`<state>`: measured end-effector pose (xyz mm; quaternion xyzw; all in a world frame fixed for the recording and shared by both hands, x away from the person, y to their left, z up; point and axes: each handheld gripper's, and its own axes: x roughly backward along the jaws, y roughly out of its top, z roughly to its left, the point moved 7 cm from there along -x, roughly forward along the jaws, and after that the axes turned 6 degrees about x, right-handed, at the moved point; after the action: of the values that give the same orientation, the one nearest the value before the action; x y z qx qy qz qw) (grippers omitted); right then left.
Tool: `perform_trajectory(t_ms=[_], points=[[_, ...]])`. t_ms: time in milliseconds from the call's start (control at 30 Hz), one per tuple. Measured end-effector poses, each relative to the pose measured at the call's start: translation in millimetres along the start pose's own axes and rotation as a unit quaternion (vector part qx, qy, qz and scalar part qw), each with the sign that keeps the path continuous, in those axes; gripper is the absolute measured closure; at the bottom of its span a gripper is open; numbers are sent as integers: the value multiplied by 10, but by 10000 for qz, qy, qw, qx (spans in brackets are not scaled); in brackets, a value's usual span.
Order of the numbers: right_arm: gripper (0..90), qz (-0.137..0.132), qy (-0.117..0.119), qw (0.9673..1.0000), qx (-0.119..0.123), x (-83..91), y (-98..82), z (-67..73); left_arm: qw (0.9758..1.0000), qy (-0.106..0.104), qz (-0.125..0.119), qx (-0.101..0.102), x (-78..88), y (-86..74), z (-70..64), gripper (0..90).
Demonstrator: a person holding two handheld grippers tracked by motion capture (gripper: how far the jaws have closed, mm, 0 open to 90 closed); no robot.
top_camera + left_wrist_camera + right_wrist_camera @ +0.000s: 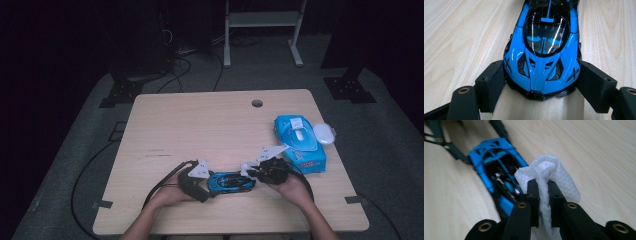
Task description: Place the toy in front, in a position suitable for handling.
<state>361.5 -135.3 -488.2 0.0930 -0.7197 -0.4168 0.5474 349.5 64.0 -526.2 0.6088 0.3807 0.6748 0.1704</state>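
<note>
The glossy blue and black toy sports car (541,47), a stiff, slippery shell, lies near the pale wooden surface's (200,120) front edge. The left hand-held gripper (541,85) clamps its nose; the right hand-held gripper (543,195) pinches a soft white wipe (554,170) beside the car. A blue wipes pack (299,142) sits right of the car; the room is dark.

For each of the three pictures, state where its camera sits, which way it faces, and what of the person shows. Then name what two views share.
High view: above the person's side, facing forward and down on the table; forearms, both hands and wipes pack show.
Left gripper view: on the left gripper, looking along its jaws clamping the blue toy car.
Right gripper view: on the right gripper, jaws pinching a white wipe at the car.
Shared: the car appears in both gripper views.
</note>
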Motion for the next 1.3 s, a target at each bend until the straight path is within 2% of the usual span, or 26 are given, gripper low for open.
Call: perform_trajectory(t_ms=[100, 167, 267, 300, 367, 400, 433, 533, 567, 633, 667, 700, 733, 800, 833, 933, 1067, 1233, 1300], points=[[824, -116, 48, 9995, -287, 26, -35, -74, 10000, -16, -15, -12, -5, 4, 2, 253], [824, -107, 191, 9996, -183, -28, 14, -2, 10000, -9, 2, -30, -5, 5, 3, 254], [824, -43, 351, 9993, 104, -161, 140, 151, 10000, 3, 12, -33, -5, 7, -1, 253], [825, -138, 481, 9987, 108, -225, 212, 219, 10000, 9, -3, -21, -7, 10, -5, 253], [828, -242, 563, 9980, 166, -307, 311, 302, 10000, 23, -7, -35, -9, 12, -7, 254], [827, -269, 784, 9965, 124, -355, 380, 365, 10000, 29, 8, -59, -8, 12, -5, 253], [827, -278, 853, 9959, 149, -392, 416, 404, 10000, 26, 6, -41, -8, 12, -6, 253], [827, -73, 815, 9958, 419, -504, 504, 499, 10000, 2, -11, -20, -5, 7, -4, 254], [827, -44, 820, 9958, 410, -499, 503, 491, 10000, 5, -18, -9, -5, 7, -6, 254], [825, -12, 759, 9965, 365, -449, 462, 421, 10000, -3, -32, 17, -12, 11, -5, 254], [825, -55, 729, 9970, 258, -390, 415, 350, 10000, -6, -18, -1, -9, 8, -1, 253], [826, -81, 641, 9977, 224, -348, 375, 296, 10000, -8, -4, -17, -6, 5, 3, 254], [826, 25, 443, 9988, 197, -301, 296, 209, 10000, -20, -5, -10, -6, 4, 3, 253], [826, 23, 445, 9989, -114, -206, 123, 86, 10000, -21, -16, 8, -9, 6, -1, 254], [825, 2, 404, 9990, -167, -176, 87, 65, 10000, -14, -12, 6, -8, 6, -1, 254], [825, -281, 471, 9983, -188, -24, 61, 89, 10000, -8, -13, 20, -8, 6, -3, 253], [824, -345, 746, 9964, -208, 97, 5, 166, 10000, -3, -5, 23, -6, 1, 3, 252], [824, -257, 880, 9954, -291, 34, -103, 196, 9999, 3, 98, 80, 2, 2, 1, 249], [824, -266, 906, 9951, -310, 13, -112, 205, 9998, -101, 48, 192, 17, 5, 6, 236]])
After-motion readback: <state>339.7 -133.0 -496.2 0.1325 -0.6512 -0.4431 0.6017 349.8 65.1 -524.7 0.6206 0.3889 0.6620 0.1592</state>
